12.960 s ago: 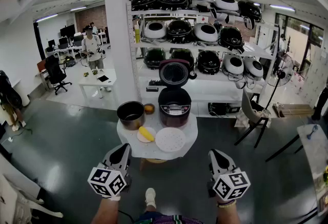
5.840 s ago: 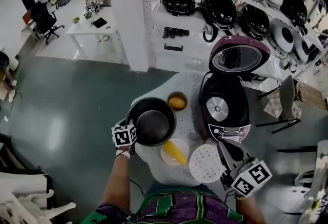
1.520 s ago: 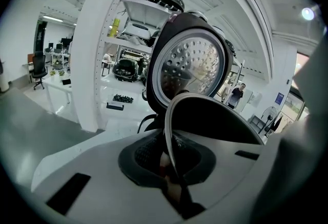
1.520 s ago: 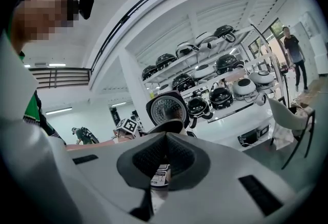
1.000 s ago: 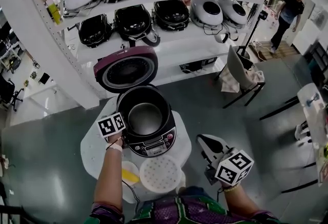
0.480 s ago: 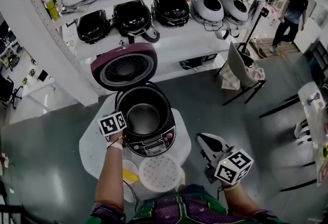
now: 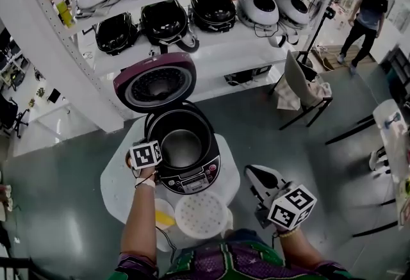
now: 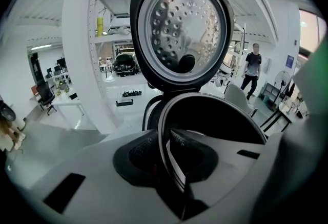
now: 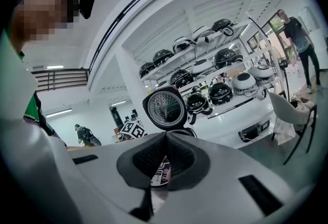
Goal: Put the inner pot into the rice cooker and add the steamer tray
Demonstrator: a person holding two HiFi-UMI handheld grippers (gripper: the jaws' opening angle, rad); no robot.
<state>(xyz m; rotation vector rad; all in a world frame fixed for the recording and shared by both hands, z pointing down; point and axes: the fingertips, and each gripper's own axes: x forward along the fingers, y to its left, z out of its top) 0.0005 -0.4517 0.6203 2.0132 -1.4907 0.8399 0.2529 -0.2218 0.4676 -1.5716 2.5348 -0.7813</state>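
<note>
Two grippers work around the rice cooker (image 7: 192, 177), which stands on the round white worktop (image 7: 114, 173) with its lid (image 7: 155, 82) swung up and back. We see the inner pot (image 7: 181, 144) seated inside the cooker, its bare bottom showing.

Our left gripper (image 8: 165, 138) is at the cooker's left edge, pointing down onto the pot. The thin metal rim runs between its jaws, which stand only narrowly apart and have just been opening. The pads appear to sit just off the rim rather than pinch it.

Our right gripper (image 9: 164, 135) hangs to the right of the cooker on the near side, off the worktop and pointing roughly level toward the cooker. Its jaws are closed together with nothing between them.

The steamer tray (image 7: 200, 214), a white perforated disc, lies flat on the worktop just in front of the cooker's control panel, and neither gripper touches it. Left of the tray, also in front of the cooker, a plate (image 7: 168, 207) carries something yellow (image 7: 164, 221); we cannot tell what it is.

Behind the cooker stands a white shelf rack (image 7: 224, 38) loaded with more cookers (image 7: 165, 19). Well to the cooker's right and farther back, a person (image 7: 366, 13) stands on the floor.
</note>
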